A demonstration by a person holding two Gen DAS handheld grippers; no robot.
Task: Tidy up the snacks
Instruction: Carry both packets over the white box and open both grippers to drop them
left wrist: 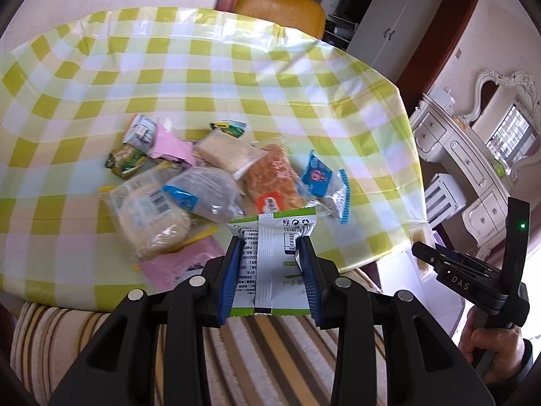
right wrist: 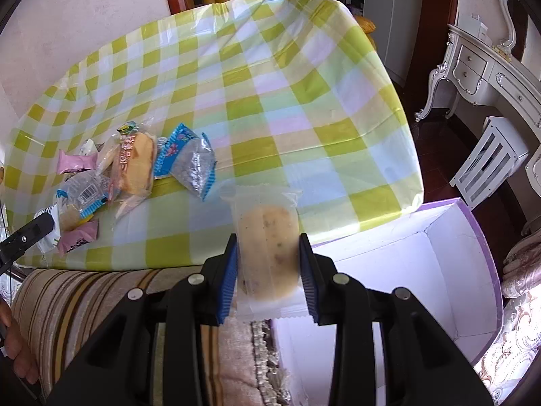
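My left gripper [left wrist: 270, 248] is shut on a white and green snack packet [left wrist: 270, 260], held above the table's near edge. My right gripper [right wrist: 267, 248] is shut on a clear-wrapped pale cake [right wrist: 268, 253], held over the table's near right corner beside an open white box with purple rim [right wrist: 439, 264]. A pile of snacks [left wrist: 209, 176] lies on the checked tablecloth [left wrist: 236, 77]: pink packets, blue-edged packets, an orange bread, clear-wrapped cakes. The pile also shows in the right wrist view [right wrist: 135, 169]. The right gripper also shows at the right of the left wrist view [left wrist: 426, 253].
A striped sofa cushion [left wrist: 270, 355] lies below the table's near edge. An orange chair [left wrist: 280, 6] stands behind the table. A white ornate dresser [right wrist: 490, 67] and a small white stool [right wrist: 490, 159] stand at the right.
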